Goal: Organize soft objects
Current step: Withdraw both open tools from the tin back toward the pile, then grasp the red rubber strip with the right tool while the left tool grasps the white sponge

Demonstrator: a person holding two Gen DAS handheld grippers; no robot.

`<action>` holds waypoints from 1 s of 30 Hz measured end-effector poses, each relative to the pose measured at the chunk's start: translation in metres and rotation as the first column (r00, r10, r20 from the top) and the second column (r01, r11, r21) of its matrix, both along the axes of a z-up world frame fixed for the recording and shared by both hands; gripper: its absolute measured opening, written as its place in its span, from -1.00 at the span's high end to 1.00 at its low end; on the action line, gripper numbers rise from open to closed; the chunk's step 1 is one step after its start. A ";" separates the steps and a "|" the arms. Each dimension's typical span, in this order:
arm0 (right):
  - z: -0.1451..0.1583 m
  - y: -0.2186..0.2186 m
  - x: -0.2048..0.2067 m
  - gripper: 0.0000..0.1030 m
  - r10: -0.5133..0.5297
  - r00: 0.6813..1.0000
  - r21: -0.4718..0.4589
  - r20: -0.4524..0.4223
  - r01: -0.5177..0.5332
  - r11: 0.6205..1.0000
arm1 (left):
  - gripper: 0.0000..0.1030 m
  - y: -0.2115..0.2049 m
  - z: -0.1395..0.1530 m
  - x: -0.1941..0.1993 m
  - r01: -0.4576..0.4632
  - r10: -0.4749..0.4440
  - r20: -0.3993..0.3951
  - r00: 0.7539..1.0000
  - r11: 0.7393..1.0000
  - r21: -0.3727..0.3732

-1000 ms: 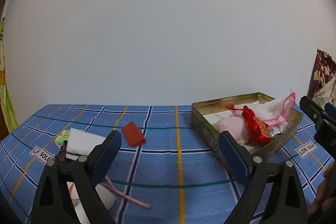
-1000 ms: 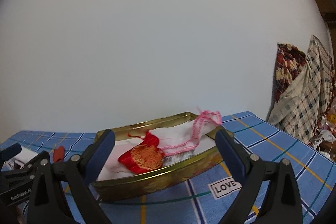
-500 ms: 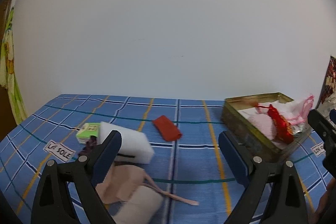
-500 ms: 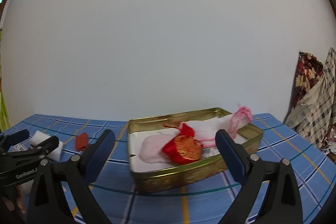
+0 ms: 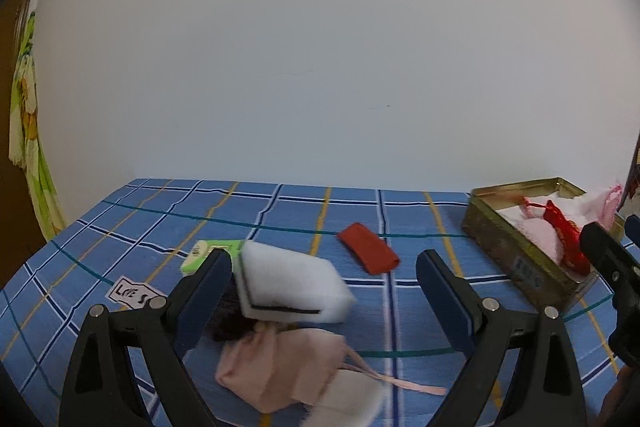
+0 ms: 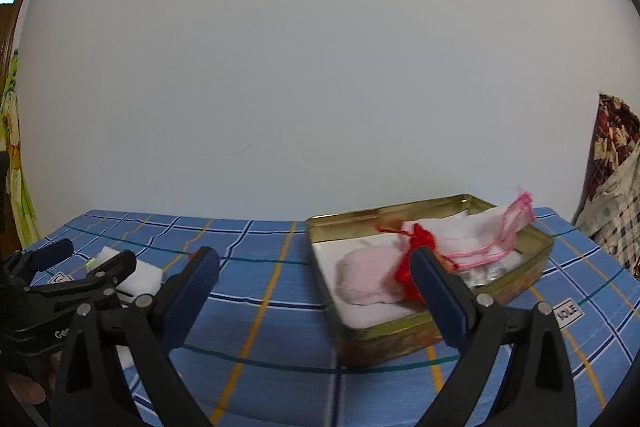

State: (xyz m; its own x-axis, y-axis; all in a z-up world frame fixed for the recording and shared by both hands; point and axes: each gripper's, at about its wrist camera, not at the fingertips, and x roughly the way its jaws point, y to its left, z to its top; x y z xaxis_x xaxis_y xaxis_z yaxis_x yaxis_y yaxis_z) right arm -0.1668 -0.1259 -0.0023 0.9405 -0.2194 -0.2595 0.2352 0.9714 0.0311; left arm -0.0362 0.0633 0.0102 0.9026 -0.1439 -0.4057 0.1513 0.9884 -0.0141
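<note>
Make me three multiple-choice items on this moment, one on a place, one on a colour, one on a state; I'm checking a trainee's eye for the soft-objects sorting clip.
1. Where does the white sponge block lie?
A. in the tin
B. on the blue checked cloth, partly over a dark item
C. held in a gripper

2. What colour is the small flat pad lying alone on the cloth between the sponge block and the gold tin?
A. red
B. green
C. yellow

3. How does the left gripper stand?
A. shut on the sponge block
B. shut on nothing
C. open, holding nothing

Answers:
1 B, it rests on the cloth, outside the tin, with no finger touching it.
2 A, it is plainly red against the blue.
3 C, its fingers are wide apart with the sponge block beyond them.
</note>
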 end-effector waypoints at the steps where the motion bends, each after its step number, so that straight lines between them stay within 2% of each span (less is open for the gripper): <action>1: -0.001 0.003 0.004 -0.90 0.007 1.000 0.001 -0.005 -0.007 1.000 | -0.85 0.004 0.000 0.002 -0.009 0.009 -0.001 1.000 1.000 0.002; 6: -0.004 0.022 0.025 -0.90 0.049 0.998 -0.011 -0.038 -0.049 0.999 | -0.85 0.028 -0.003 0.020 -0.069 0.069 -0.023 0.997 0.998 -0.001; 11: -0.009 0.036 0.055 -0.88 0.100 0.989 -0.007 -0.108 -0.102 0.995 | -0.85 0.055 -0.004 0.038 -0.133 0.133 -0.042 0.990 0.991 -0.008; 13: -0.012 0.038 0.067 -0.85 0.114 0.984 0.004 -0.137 -0.115 0.993 | -0.85 0.070 -0.003 0.044 -0.153 0.150 -0.054 0.987 0.988 -0.039; 16: -0.017 0.041 0.092 -0.68 0.143 0.968 0.029 -0.205 -0.140 0.990 | -0.85 0.091 -0.002 0.051 -0.181 0.174 -0.078 0.982 0.979 -0.090; 21: -0.033 0.047 0.150 -0.37 0.222 0.914 0.097 -0.339 -0.200 0.975 | -0.85 0.107 -0.002 0.058 -0.167 0.149 -0.110 0.983 0.970 -0.178; 25: -0.044 0.057 0.186 -0.25 0.263 0.867 0.123 -0.423 -0.233 0.965 | -0.85 0.101 -0.002 0.063 -0.116 0.095 -0.125 0.988 0.977 -0.181; 29: -0.061 0.065 0.218 0.05 0.292 0.799 0.156 -0.526 -0.247 0.956 | -0.85 0.097 -0.001 0.063 -0.077 0.053 -0.127 0.990 0.978 -0.192; 30: -0.065 0.066 0.224 0.06 0.302 0.782 0.168 -0.546 -0.251 0.953 | -0.85 0.093 0.002 0.060 -0.060 0.037 -0.125 0.991 0.980 -0.191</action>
